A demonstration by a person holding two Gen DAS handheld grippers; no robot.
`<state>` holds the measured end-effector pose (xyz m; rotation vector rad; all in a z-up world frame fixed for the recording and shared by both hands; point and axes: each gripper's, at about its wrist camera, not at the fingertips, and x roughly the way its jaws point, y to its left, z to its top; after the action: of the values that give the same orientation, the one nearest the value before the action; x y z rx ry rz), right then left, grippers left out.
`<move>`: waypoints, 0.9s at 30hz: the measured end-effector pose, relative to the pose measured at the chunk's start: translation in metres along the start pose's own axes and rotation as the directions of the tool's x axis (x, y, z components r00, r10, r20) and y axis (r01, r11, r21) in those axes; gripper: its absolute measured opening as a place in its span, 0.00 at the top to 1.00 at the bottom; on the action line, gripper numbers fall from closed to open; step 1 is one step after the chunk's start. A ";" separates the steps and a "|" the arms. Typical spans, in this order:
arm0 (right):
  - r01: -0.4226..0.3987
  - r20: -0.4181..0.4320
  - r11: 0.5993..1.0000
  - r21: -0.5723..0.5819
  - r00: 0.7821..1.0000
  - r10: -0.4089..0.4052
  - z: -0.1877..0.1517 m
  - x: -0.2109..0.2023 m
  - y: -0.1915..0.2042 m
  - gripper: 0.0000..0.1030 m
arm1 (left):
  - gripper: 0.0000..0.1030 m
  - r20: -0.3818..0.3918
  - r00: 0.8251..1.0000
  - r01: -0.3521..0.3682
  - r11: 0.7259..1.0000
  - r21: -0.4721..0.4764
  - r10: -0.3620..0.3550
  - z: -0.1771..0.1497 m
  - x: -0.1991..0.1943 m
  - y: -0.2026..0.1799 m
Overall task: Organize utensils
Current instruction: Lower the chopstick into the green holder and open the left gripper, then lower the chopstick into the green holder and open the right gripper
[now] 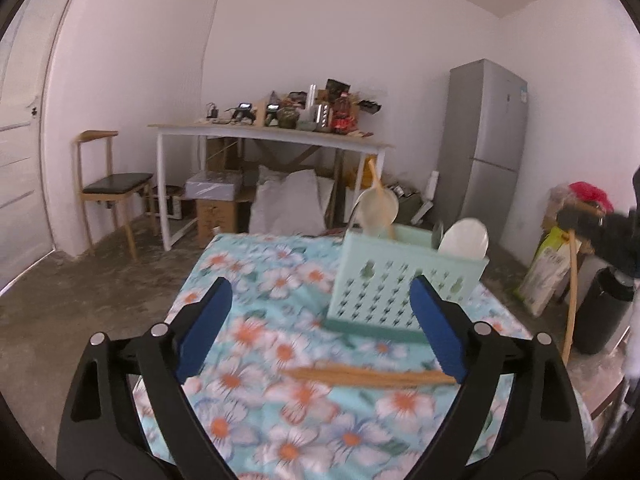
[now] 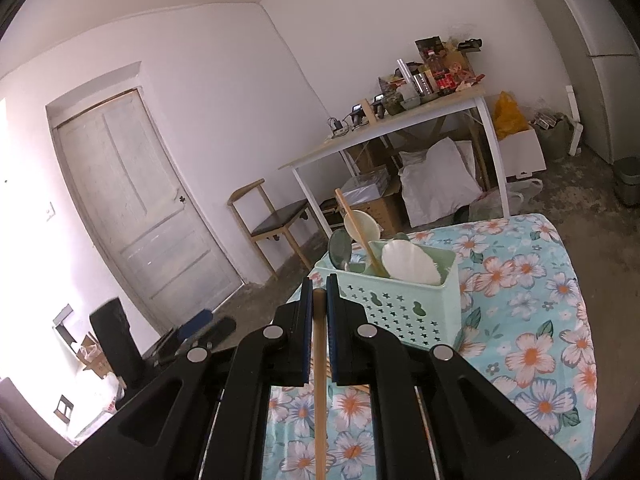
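I count one mint caddy point(image 2: 404, 300) holding three spoons point(image 2: 410, 266), plus loose chopsticks point(image 1: 368, 376), number unclear through blur.

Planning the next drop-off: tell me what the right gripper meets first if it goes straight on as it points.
Probably the mint green basket, at its near wall just beyond the right gripper, whose jaws grip a chopstick. Depth is hard to judge here.

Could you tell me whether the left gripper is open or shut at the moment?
Open. The left gripper has its blue pads spread wide, nothing pressed between them; the chopsticks lie on the tablecloth below.
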<state>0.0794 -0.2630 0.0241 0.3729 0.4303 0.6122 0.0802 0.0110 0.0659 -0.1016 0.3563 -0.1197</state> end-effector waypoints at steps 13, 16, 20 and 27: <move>-0.002 -0.018 1.000 -0.023 1.000 0.002 -0.001 0.003 0.019 0.93 | 0.09 -0.037 0.998 -0.057 0.998 0.013 0.058 -0.022 -0.015 0.003; -0.002 -0.018 1.000 -0.024 1.000 0.002 -0.001 0.003 0.019 0.93 | 0.09 -0.040 0.998 -0.056 0.998 0.016 0.057 -0.022 -0.014 0.001; -0.002 -0.017 1.000 -0.024 1.000 0.002 -0.001 0.004 0.019 0.93 | 0.09 -0.046 0.997 -0.053 0.998 0.019 0.054 -0.022 -0.012 -0.001; -0.041 -0.019 0.999 -0.024 0.999 0.041 0.014 0.016 0.023 0.93 | 0.09 -0.041 0.997 -0.059 0.998 0.027 0.060 -0.023 -0.010 -0.004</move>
<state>0.0876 -0.2385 0.0423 0.3535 0.4335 0.6607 0.0622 0.0065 0.0480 -0.0628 0.3993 -0.0676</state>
